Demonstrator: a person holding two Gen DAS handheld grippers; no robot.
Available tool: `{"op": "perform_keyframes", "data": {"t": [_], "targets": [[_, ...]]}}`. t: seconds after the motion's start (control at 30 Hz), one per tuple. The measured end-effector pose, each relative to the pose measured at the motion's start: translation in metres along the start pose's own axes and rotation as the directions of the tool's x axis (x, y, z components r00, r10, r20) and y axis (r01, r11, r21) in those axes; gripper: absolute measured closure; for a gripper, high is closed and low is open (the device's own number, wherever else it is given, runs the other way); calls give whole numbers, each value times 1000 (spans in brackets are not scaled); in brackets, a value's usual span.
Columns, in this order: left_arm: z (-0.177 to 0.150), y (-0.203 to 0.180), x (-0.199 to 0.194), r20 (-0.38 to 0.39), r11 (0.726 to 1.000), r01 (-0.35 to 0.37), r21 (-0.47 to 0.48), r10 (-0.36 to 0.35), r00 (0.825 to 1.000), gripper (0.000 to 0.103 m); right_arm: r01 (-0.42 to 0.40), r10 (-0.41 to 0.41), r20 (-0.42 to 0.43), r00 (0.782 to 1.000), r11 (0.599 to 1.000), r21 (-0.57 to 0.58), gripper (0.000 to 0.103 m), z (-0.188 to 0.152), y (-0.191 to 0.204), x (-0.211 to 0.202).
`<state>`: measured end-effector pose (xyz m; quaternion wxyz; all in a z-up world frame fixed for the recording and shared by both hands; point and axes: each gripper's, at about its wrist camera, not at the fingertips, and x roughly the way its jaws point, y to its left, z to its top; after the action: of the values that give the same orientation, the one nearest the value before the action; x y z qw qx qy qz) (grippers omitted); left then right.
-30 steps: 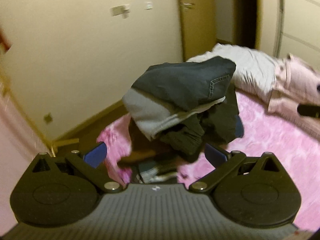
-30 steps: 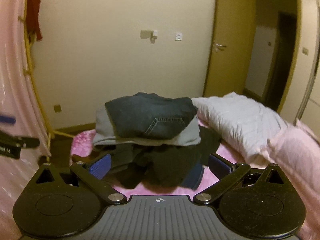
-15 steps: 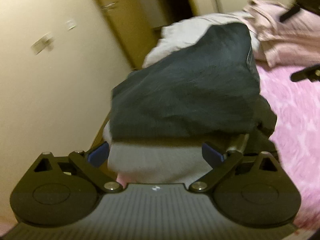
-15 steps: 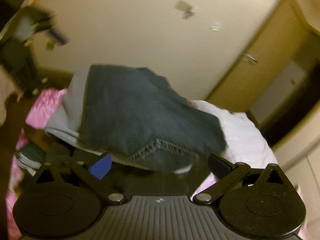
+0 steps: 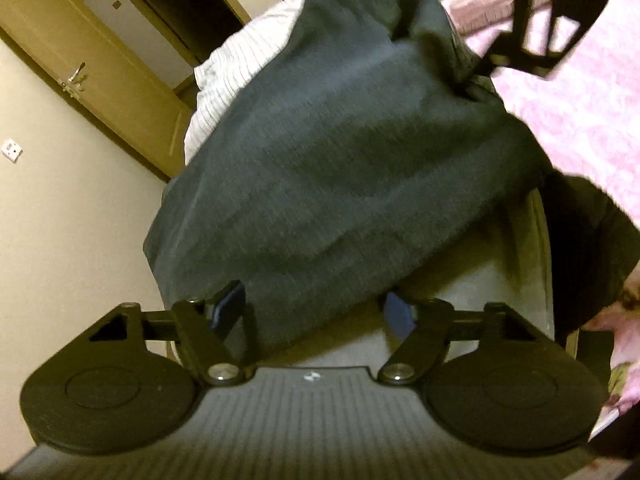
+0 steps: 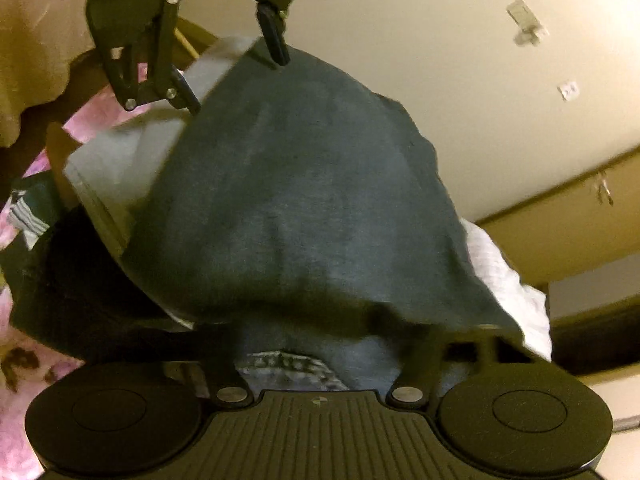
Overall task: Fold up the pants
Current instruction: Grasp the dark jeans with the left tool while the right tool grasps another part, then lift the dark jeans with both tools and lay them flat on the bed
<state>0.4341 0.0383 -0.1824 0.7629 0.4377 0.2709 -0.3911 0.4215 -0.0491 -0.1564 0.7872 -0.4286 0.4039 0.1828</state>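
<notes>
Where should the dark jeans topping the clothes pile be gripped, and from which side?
Pinch the jeans at their two opposite overhanging edges, one from each side: they drape loosely over the grey garment, so those edges hang free.

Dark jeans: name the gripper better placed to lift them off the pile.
Right, probably. The right gripper has just been closing with the stitched edge of the jeans between its jaws. The left gripper, also closing, straddles jeans and grey garment.
</notes>
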Motion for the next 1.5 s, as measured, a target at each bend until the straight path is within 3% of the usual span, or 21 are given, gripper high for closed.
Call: {"op": "perform_keyframes", "data": {"t": [0.07,0.1,0.13,0.23,0.47,0.63,0.83,1.0,1.1,1.17,1.23,1.27,1.33,1.43,1.5], "targets": [[2,2,1,8,1000,12,4,-12,1000,46,13,-13,3,1000,1000,9,85,-3,-4,0],[4,3,2,10,1000,21,6,-21,1000,59,8,-8,6,1000,1000,30,95,-2,-9,-1],[5,6,2,10,1000,30,3,-30,999,71,3,-4,11,1000,999,50,97,-3,-12,-2],[10,10,-5,30,999,31,-10,-31,999,91,9,-14,40,999,993,118,102,-5,-22,-16],[43,21,-52,157,999,-16,-34,21,987,99,87,-117,81,990,947,310,103,-23,-50,-71],[93,8,-102,258,999,-38,-28,44,965,100,130,-174,60,983,888,442,103,-68,-62,-132],[170,-65,-144,360,999,-3,51,-16,933,100,221,-260,-10,965,797,562,103,-152,-49,-226],[233,-176,-184,429,990,56,133,-109,897,100,313,-322,-108,941,702,640,103,-253,2,-310],[272,-270,-210,449,974,129,188,-202,870,100,388,-341,-208,917,637,666,103,-326,56,-358],[293,-342,-221,436,947,217,236,-303,848,100,436,-333,-288,898,583,686,103,-378,92,-389],[304,-414,-229,388,897,335,288,-429,816,100,486,-297,-385,874,513,708,103,-434,137,-415],[309,-455,-225,325,847,422,323,-518,791,99,502,-263,-428,865,489,714,103,-458,160,-425],[308,-524,-218,217,763,518,387,-622,753,93,531,-118,-537,835,425,733,103,-515,213,-437],[299,-592,-213,86,667,587,459,-691,718,89,572,69,-615,786,295,765,103,-581,286,-454],[292,-615,-206,37,639,598,484,-698,715,82,597,158,-625,765,190,779,103,-609,321,-465]]}}
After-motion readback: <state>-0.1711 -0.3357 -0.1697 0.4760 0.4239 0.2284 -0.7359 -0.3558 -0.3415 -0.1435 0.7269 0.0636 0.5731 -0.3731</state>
